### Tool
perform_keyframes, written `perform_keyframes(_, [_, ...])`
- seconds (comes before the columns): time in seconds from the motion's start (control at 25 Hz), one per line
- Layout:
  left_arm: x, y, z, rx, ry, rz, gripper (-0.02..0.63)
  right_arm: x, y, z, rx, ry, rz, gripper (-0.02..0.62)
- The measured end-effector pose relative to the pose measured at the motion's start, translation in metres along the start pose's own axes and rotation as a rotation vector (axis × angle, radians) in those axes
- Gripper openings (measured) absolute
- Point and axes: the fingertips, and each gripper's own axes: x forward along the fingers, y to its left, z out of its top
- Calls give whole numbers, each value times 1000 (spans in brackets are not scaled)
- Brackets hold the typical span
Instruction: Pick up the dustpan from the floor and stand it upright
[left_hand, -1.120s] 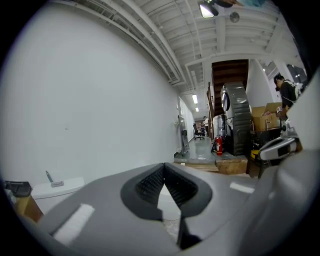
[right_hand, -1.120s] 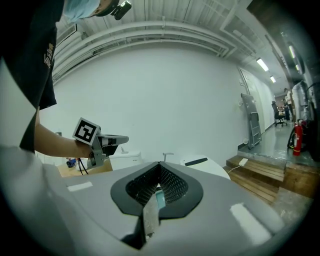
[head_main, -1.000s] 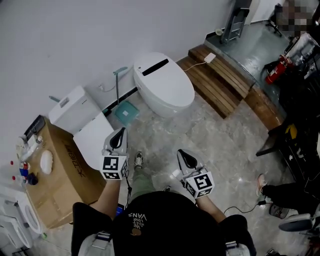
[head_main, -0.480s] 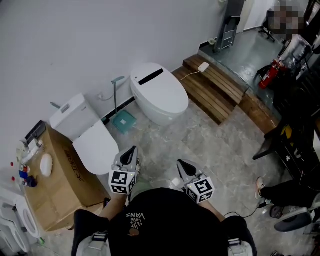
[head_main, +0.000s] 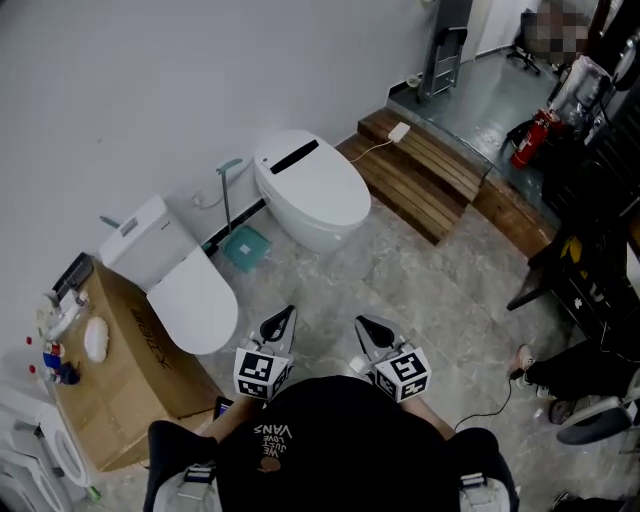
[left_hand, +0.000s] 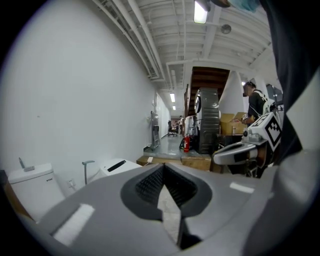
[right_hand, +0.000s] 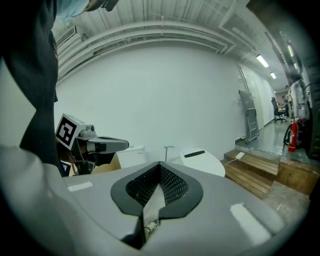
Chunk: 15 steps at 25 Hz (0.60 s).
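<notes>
1. Found the left gripper low in the head view, near 6 o'clock of the frame, pointing toward 12 o'clock.
2. Read its jaws in the left gripper view as pressed together, nothing between them, only pale floor past the left gripper tip.
3. Found the right gripper just beside it at 3 o'clock, apart from it and pointing the same way.
4. Read those jaws as closed too, holding nothing, with the right gripper aimed at the white wall.
5. Spotted the dustpan at 11 o'clock from the left gripper, well apart from both grippers and untouched.
6. Saw its teal pan down on the floor at the foot of the wall, with the thin handle rising from it close to the wall.
7. Picked out only that handle in the gripper views: dustpan and dustpan.
8. Placed it between two toilets: a closed-lid toilet at 1 o'clock of the pan and a tank toilet at 8 o'clock.
9. Noted a cardboard box at 9 o'clock of the left gripper, touching the tank toilet's side.
10. Noted a wooden step at 1 o'clock of the right gripper, and a fire extinguisher beyond it.
</notes>
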Motion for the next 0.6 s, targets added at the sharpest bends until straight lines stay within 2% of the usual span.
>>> perform_keyframes(0.16, [7,-16,-5,-3,11,-45,52,-5,1,3,-3,-17,-12,2])
perform_keyframes(0.6, [16,-26,-8,-23,19,-68,52,-21,-2,-3,20,-14,-44,2])
